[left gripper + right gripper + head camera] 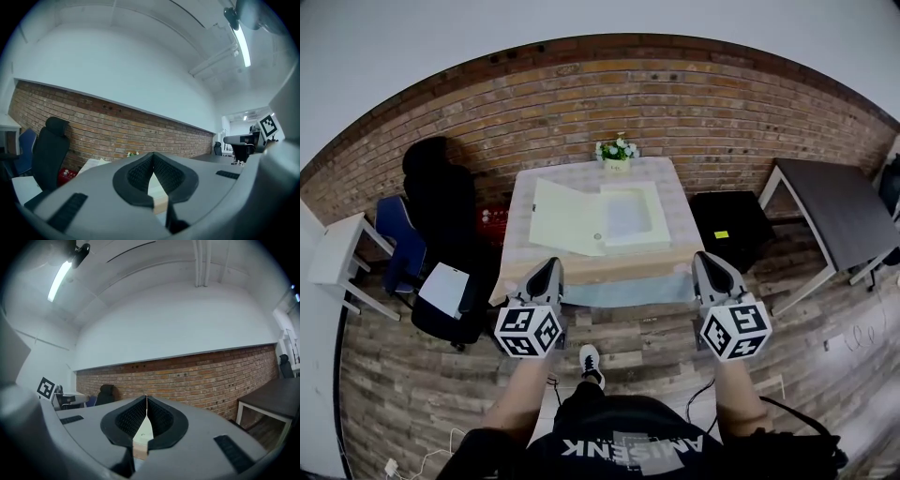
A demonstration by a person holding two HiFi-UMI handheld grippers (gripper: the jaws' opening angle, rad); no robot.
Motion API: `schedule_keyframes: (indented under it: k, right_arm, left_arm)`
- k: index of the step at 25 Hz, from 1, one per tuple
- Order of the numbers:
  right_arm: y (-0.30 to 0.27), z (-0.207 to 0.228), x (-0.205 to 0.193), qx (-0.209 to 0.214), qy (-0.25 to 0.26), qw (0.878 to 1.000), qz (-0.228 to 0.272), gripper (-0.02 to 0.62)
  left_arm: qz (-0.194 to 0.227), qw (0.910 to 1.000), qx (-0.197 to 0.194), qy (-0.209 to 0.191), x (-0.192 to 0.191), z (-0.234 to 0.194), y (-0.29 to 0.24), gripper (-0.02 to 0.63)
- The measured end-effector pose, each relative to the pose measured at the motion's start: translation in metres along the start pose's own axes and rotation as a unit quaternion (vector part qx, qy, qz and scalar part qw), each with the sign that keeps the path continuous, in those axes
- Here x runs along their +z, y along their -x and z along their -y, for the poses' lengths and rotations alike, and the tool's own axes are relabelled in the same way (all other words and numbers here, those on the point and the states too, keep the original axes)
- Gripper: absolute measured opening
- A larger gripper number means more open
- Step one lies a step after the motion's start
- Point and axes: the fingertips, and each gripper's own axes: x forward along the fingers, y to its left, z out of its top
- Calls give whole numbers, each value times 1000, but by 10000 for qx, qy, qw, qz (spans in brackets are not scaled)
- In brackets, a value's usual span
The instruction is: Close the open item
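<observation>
Both tongs are pressed fully together with nothing between them. The left tongs (pixel 546 267) and the right tongs (pixel 708 261) are held level, side by side, pointing at the near edge of the surface (pixel 609 272). Neither touches anything. In each gripper view the ribbed pads meet in a thin seam, at (pixel 153 155) on the left and (pixel 146 400) on the right, with only a sliver of the surface showing beyond.

The thing to be closed lies in the middle of that surface, well apart from both tips. It is a shallow cream box (pixel 633 214), or possibly a case, as it is too small in the head view to be sure. Its lid (pixel 567 217) is folded out flat to the left. That puts the lid's free edge nearer the left tongs, which seem likelier to lift it over. Closed tips would suit nudging under a flat flap.

A small flower pot (pixel 617 155) stands at the surface's far edge, against the brick wall (pixel 581 103). A black office chair (pixel 441 202) sits to the left and a dark table (pixel 830 206) to the right.
</observation>
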Motion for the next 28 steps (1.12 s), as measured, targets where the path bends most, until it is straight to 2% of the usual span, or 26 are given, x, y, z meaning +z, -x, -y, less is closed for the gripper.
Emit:
schedule_keyframes:
  k: [10, 19, 28]
  right_arm:
    - [-100, 9, -10, -209, 13, 9993, -297, 41]
    - [-176, 24, -35, -326, -52, 9982, -505, 41]
    - [-242, 19, -49, -355, 88, 9965, -755, 41]
  left_arm:
    - [-203, 9997, -112, 54, -7, -74, -82, 12]
    - [-412, 9991, -34, 92, -27, -138, -131, 12]
    - [-569, 9980, 31, 274, -36, -202, -169, 14]
